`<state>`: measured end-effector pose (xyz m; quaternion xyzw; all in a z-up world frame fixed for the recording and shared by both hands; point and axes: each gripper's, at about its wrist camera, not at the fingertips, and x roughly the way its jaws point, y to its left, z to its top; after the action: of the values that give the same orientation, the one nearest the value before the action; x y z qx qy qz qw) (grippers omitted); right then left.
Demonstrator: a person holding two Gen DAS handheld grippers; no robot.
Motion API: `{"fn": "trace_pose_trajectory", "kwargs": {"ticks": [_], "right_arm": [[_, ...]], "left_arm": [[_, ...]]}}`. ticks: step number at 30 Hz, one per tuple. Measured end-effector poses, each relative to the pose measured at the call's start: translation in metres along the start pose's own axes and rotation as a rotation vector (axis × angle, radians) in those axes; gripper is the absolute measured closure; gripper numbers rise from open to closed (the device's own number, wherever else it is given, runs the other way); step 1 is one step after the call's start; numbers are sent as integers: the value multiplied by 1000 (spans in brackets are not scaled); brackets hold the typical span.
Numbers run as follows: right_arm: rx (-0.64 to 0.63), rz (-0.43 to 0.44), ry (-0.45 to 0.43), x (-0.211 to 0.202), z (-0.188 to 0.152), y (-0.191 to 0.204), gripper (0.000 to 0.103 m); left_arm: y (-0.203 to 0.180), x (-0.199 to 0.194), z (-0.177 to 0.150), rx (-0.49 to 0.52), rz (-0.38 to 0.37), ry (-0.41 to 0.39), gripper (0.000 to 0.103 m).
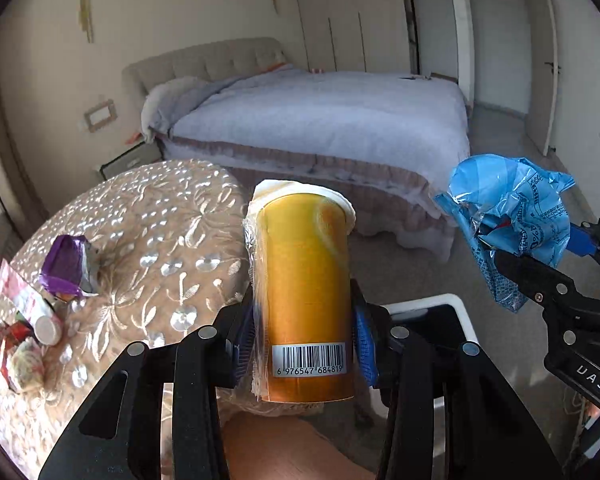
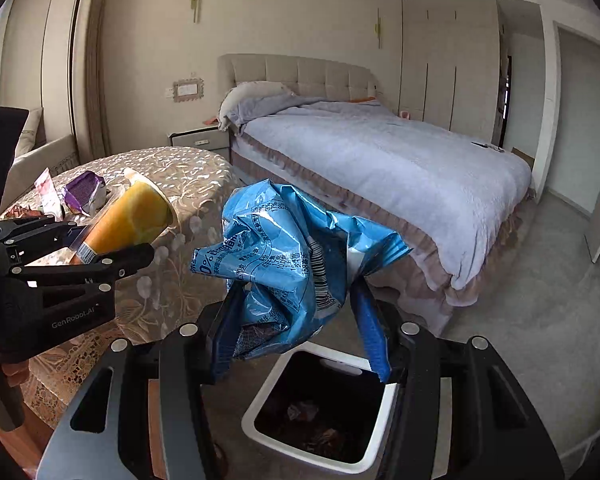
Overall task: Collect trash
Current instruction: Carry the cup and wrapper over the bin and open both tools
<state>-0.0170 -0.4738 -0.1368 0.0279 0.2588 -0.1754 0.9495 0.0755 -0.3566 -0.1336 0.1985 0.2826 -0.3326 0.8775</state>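
My left gripper (image 1: pixel 304 320) is shut on an orange paper cup (image 1: pixel 306 292) with a barcode, held in the air past the table edge; the cup also shows in the right wrist view (image 2: pixel 132 220). My right gripper (image 2: pixel 296 308) is shut on a crumpled blue snack wrapper (image 2: pixel 288 256), held just above and left of the white trash bin (image 2: pixel 376 424). The wrapper also shows in the left wrist view (image 1: pixel 512 216). The bin is open, with some scraps inside.
A round table with a beige embroidered cloth (image 1: pixel 148 216) holds a purple wrapper (image 1: pixel 66 266), a pink packet (image 1: pixel 24 300) and other litter at its left. A bed with a grey quilt (image 2: pixel 380 160) stands behind. Grey carpet lies to the right of the bin.
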Motion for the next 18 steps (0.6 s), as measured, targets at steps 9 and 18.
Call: {"fn": "trace_pose_trajectory", "kwargs": {"ticks": [9,18], "right_arm": [[-61,-110,202,46,-52,-42,49],[-269,-18,408,104,-113,-60,49]], "left_arm": [[-65,79,-28,246,-219,206,61],[-110,158,-60,496,-382,354,61]]}}
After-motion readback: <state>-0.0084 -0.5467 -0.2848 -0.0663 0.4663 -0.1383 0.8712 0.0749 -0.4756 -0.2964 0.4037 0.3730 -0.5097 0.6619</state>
